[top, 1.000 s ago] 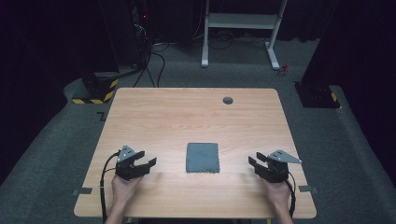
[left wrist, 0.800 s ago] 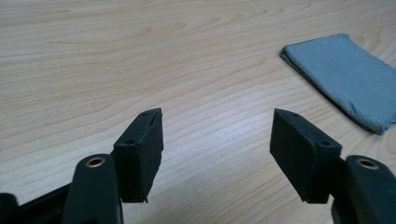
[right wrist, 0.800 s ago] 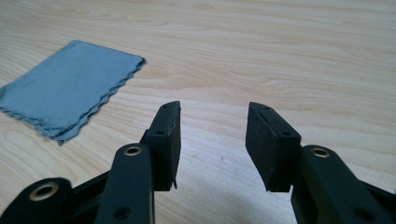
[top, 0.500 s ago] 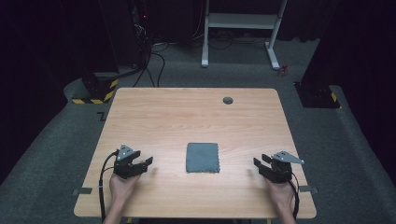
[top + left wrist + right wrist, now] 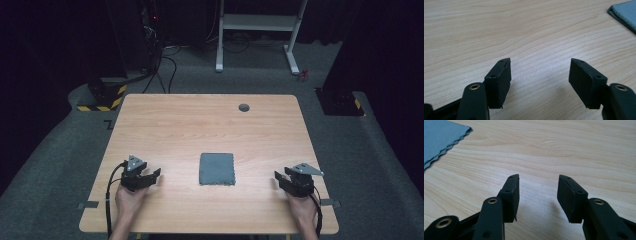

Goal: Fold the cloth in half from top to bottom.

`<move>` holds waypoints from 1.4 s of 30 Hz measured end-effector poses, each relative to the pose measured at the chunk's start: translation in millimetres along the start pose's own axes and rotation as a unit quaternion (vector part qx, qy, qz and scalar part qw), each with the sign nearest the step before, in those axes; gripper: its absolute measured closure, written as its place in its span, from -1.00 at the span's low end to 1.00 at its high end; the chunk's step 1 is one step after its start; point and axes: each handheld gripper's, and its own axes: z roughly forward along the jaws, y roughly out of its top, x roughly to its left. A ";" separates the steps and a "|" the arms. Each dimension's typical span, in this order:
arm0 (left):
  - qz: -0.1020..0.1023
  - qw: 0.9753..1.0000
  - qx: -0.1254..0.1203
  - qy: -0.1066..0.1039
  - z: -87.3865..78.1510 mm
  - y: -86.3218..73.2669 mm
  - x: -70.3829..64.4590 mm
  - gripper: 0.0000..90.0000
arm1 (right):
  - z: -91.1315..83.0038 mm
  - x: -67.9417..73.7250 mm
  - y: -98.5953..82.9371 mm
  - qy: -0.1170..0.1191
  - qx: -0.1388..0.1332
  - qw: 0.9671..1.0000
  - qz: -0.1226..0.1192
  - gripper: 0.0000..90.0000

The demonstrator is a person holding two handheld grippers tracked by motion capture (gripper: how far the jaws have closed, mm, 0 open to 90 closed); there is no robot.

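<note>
**Cloth untouched, both grippers parked low at the table's near edge**

I hold my left gripper [image 5: 145, 177] near the front left of the wooden table [image 5: 180, 125], and my right gripper [image 5: 289, 181] near the front right. Between them, well apart from each, lies the folded grey cloth [image 5: 217, 168], flat on the wood, roughly square, with a scalloped edge that shows in the right gripper view [image 5: 441, 137].

In the left gripper view my jaws stand wide apart with bare wood between them; a corner of the cloth [image 5: 624, 12] sits off at the upper right, far from my pads [image 5: 501, 80]. In the right gripper view the jaws are also apart, a little narrower, again with nothing but table grain between them. Neither gripper touches the cloth.

As I judge it, the work has not really begun. The cloth is neatly folded and undisturbed, so nothing has been grasped, lifted or unfolded. All of it is left: bring one or both grippers in toward the cloth, get a jaw under or over an edge or corner, close, and then do whatever handling is wanted.

A small dark round fitting [image 5: 244, 107] sits near the table's far edge, away from everything in hand.
</note>
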 end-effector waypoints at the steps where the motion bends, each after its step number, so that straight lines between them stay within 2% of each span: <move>1: -0.001 1.000 0.001 -0.001 0.6 -0.4 -0.4 -0.23 | 0.5 0.3 -0.4 0.000 0.003 1.000 0.003 0.16; 4: 0.005 1.000 0.005 0.007 2.2 -1.0 -0.1 -0.23 | 1.6 -0.2 -1.2 -0.006 0.005 1.000 -0.006 0.14; 12: 0.005 1.000 0.013 0.007 4.3 -1.7 0.2 -0.24 | 3.0 -1.4 -2.1 -0.008 0.015 1.000 -0.002 0.06; 15: 0.015 1.000 0.017 0.013 4.9 -1.6 -1.9 -0.25 | 4.2 -0.7 -1.8 -0.016 0.025 1.000 -0.011 0.01; 18: 0.012 1.000 0.017 0.013 4.9 -2.0 -3.2 -0.30 | 6.1 1.2 -1.2 -0.022 0.034 0.999 -0.022 -0.05; 22: 0.017 1.000 0.019 0.008 4.7 -2.1 -3.9 -0.33 | 6.7 -1.4 -0.9 -0.020 0.039 0.999 -0.006 -0.17; 42: 0.017 1.000 0.019 0.009 4.6 -2.2 -4.1 -0.34 | 6.9 -1.5 -1.0 -0.021 0.038 0.999 -0.008 -0.18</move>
